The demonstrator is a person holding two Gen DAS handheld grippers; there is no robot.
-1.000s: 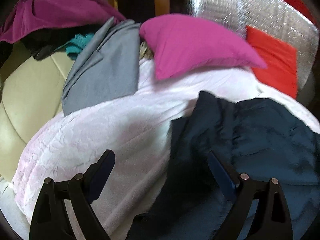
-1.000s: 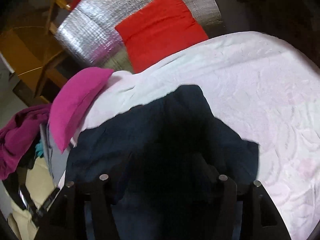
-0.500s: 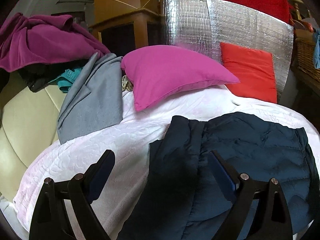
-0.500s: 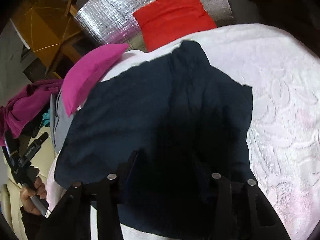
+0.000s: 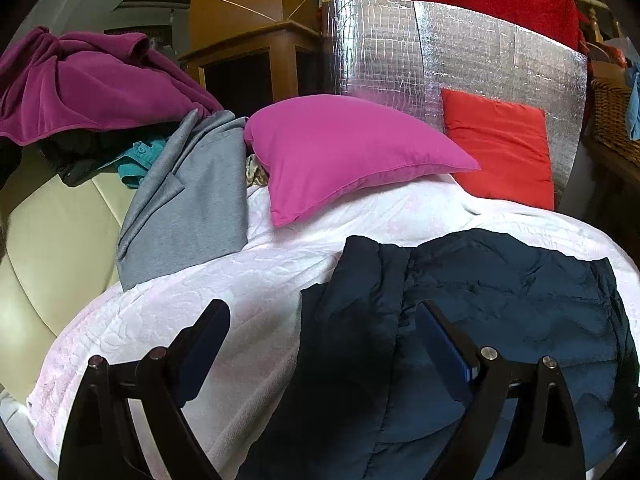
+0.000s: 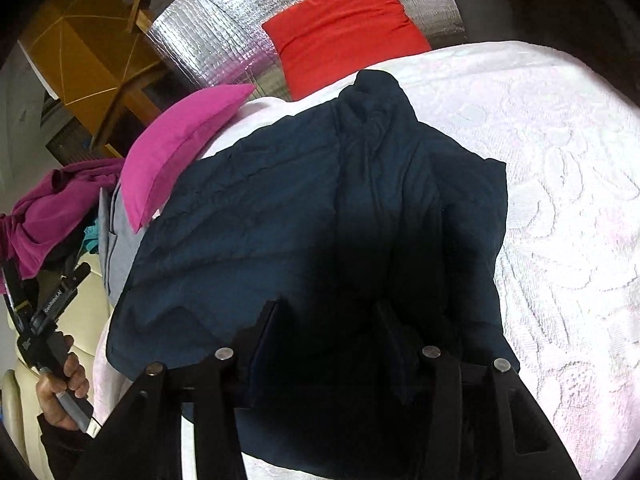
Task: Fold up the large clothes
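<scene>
Navy jacket [image 5: 500, 300] on white blanket [image 5: 240, 280]; left gripper [image 5: 320, 332] wide, empty; right gripper [image 6: 324, 320] grip unclear.

light: dim indoor | focus: sharp | edges: fisheye-warped, black corners

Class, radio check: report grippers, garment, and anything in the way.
Left gripper open, empty, above blanket. Right gripper jaws partly closed over navy jacket; grip unclear. Pink pillow beside jacket, not blocking.

Left gripper [image 5: 322, 330]: black linkage arms, silver pivot screws, dark blue pads on fingers [image 5: 442, 340]. Right gripper [image 6: 328, 332]: same black build, silver screws. Person's hand [image 6: 64, 390]: dark sleeve at wrist.
</scene>
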